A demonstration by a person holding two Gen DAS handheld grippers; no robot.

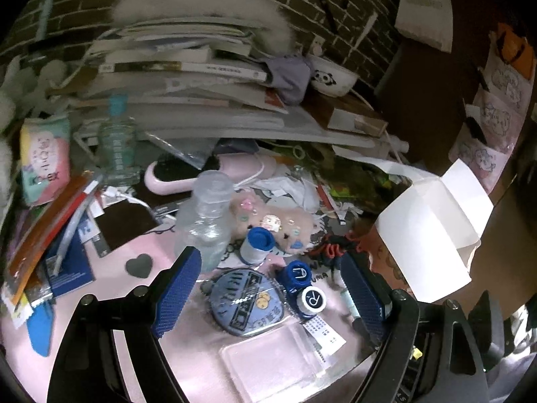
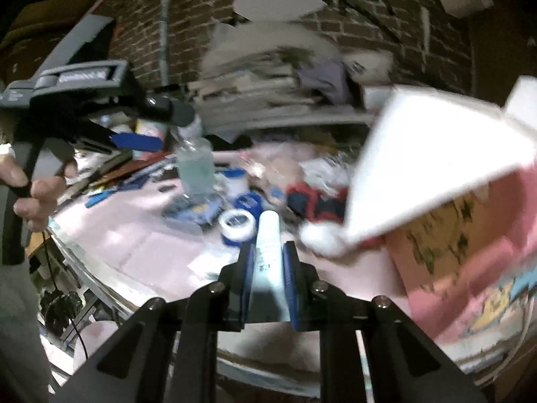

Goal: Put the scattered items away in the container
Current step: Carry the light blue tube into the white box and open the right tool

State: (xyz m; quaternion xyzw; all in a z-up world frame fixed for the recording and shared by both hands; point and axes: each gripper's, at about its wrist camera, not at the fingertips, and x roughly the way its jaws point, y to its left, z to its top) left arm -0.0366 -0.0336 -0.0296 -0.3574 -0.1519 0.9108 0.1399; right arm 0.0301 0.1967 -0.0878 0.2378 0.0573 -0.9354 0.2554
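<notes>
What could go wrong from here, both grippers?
1. The right gripper pinches a slim white tube near one end; most of it sticks out past the jaws, so a fast swing toward the white box might twist it loose.
2. The left gripper is open over dense clutter; the clear bottle stands right by one finger and could tip.
3. The right view is blurred, so aiming is uncertain.

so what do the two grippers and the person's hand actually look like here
Both grippers, left and right, have black angular frames with silver bolts and blue textured pads. The left one's grey handle carries a label. The hand gripping it is bare; a grey sleeve shows below.
</notes>
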